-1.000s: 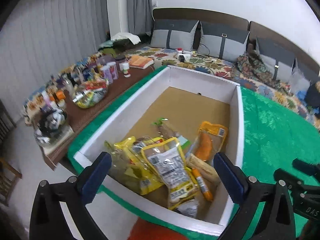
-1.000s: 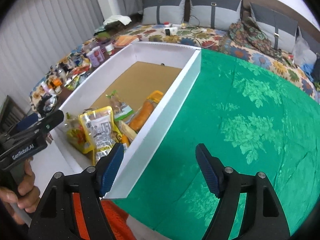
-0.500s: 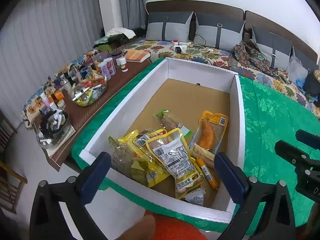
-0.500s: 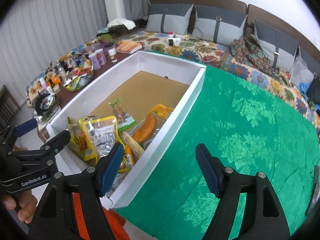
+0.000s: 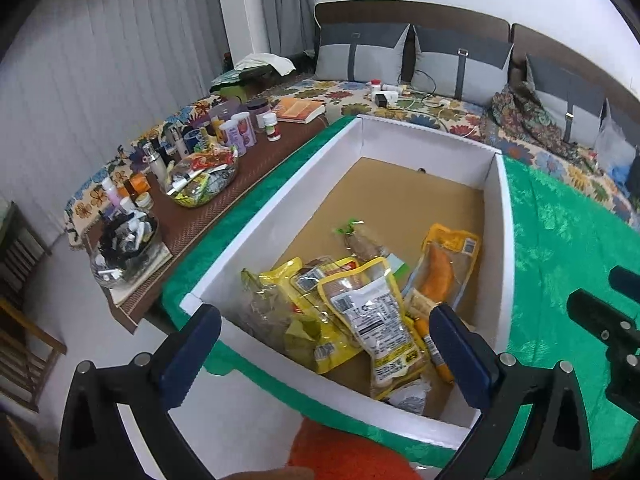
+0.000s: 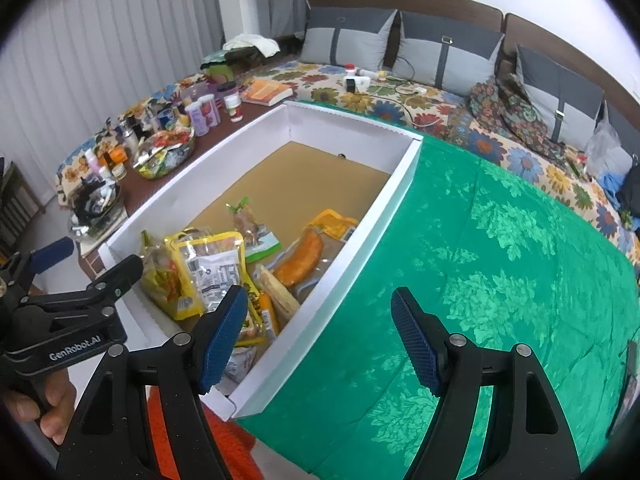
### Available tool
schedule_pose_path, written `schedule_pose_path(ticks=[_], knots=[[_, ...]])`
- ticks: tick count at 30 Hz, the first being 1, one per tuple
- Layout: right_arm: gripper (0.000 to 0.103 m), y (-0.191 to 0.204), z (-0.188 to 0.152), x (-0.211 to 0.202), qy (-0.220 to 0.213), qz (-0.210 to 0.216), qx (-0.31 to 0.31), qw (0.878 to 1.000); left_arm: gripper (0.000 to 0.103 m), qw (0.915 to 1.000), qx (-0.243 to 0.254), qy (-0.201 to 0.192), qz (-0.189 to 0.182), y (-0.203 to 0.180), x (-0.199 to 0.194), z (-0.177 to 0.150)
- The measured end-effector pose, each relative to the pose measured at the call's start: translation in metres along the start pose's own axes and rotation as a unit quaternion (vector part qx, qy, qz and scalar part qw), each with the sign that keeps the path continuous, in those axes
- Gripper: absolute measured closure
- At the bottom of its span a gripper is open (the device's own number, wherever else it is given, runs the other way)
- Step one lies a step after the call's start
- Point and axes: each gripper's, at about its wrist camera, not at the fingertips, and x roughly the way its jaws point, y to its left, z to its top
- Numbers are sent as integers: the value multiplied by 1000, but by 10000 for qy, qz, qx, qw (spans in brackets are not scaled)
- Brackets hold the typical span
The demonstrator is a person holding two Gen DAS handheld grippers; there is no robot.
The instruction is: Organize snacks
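A: Scanning from the left of the frame, what sits beside the box?

B: At the left edge of the left wrist view a brown side table (image 5: 192, 236) carries bottles and a clear bowl of sachets (image 5: 202, 180). Just right of it lies the green cloth (image 5: 560, 280), and on that cloth stands the white box (image 5: 280, 216) with a tan floor.

A: And the snacks?

B: They are heaped in the near end of the box, lower middle of the frame. Leftmost is a crumpled yellow bag (image 5: 296, 320). Overlapping it is a yellow-edged pouch (image 5: 372, 316) with a white printed label facing up. Behind that is a small clear packet with a green top (image 5: 360, 240). Rightmost, against the right wall, is a clear pack holding an orange piece (image 5: 444, 272).

A: The grippers?

B: The left gripper (image 5: 324, 356) hovers over the near end of the box, its blue pads spread wide and holding nothing. In the right wrist view its black body shows at lower left, held by a hand (image 6: 44, 408). The right gripper (image 6: 320, 340) hangs over the box's right wall and the cloth, likewise spread with nothing between its pads.
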Motion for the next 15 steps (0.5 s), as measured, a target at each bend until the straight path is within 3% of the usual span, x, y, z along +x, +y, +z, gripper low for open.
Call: schedule_pose_path(ticks=[15], knots=[[26, 11, 1, 5, 89, 5, -191, 9998, 0, 9998, -88, -30, 165, 10, 3, -1]])
